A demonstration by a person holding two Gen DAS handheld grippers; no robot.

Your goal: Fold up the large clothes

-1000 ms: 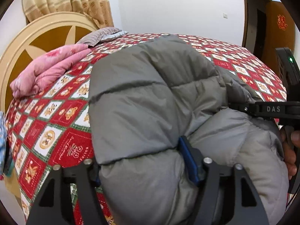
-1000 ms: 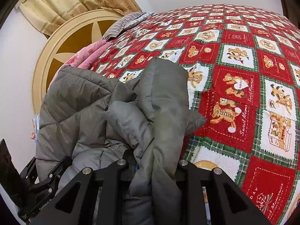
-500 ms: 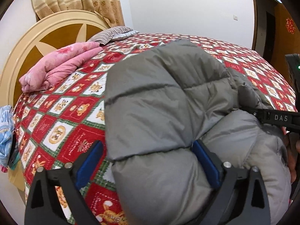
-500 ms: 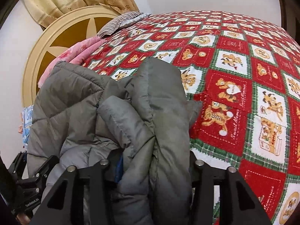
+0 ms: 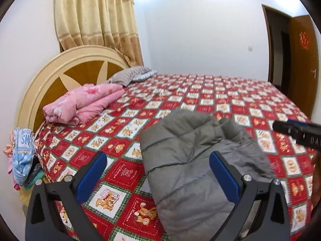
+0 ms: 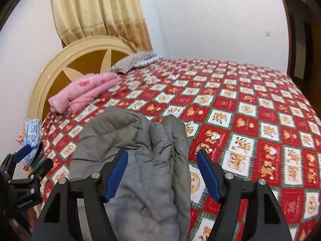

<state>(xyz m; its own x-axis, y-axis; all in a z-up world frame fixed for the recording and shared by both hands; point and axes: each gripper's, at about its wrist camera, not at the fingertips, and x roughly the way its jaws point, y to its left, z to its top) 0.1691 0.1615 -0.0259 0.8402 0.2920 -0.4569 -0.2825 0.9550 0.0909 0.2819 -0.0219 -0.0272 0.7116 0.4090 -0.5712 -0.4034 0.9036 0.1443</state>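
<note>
A grey puffer jacket [image 5: 192, 160] lies folded in a bundle on the red patterned bed cover [image 5: 220, 100], near the front edge. It also shows in the right wrist view [image 6: 144, 160]. My left gripper [image 5: 158, 172] is open and empty, raised above the jacket's left part. My right gripper [image 6: 162, 172] is open and empty above the jacket's right part. The left gripper's body [image 6: 22, 178] shows at the left of the right wrist view. The right gripper's body [image 5: 297, 132] shows at the right edge of the left wrist view.
A folded pink quilt [image 5: 84, 102] and a grey striped pillow [image 5: 130, 76] lie by the round headboard [image 5: 60, 76]. Blue and pink cloths [image 5: 22, 156] hang at the bed's left side. A brown door [image 5: 303, 60] stands at the far right.
Both grippers opened and let go of the jacket, then pulled back and up. The jacket now rests on the bed.
</note>
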